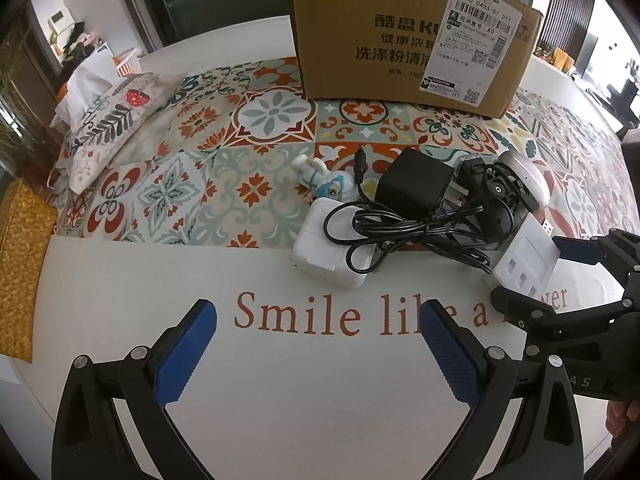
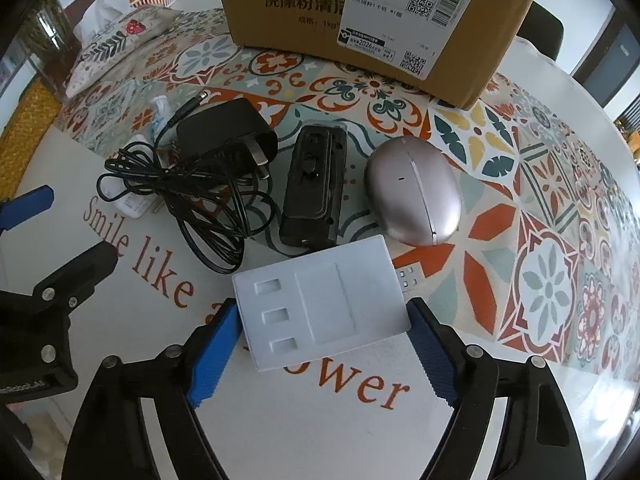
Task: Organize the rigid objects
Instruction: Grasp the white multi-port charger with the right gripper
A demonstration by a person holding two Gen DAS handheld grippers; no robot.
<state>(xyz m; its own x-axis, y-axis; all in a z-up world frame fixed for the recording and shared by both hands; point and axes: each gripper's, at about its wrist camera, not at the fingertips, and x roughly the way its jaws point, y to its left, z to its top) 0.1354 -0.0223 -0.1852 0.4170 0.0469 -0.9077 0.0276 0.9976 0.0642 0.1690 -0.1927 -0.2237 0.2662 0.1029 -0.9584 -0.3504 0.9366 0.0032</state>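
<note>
A white plastic insert tray [image 2: 320, 308] lies between the blue pads of my right gripper [image 2: 322, 336], which closes on its two sides. It also shows in the left wrist view [image 1: 528, 258]. Behind it lie a black rectangular device [image 2: 314, 186], a silver oval case [image 2: 414, 190], and a black power adapter [image 2: 230, 132] with a tangled cord [image 2: 192, 200]. A white charger block [image 1: 330, 240] and a small figurine [image 1: 324, 180] lie left of these. My left gripper [image 1: 320, 354] is open and empty over the white tablecloth.
A large cardboard box [image 1: 400, 36] stands at the back of the table. A patterned cushion [image 1: 108, 120] lies at the far left beside a woven mat [image 1: 20, 264]. A small white USB plug [image 2: 410, 274] lies right of the tray.
</note>
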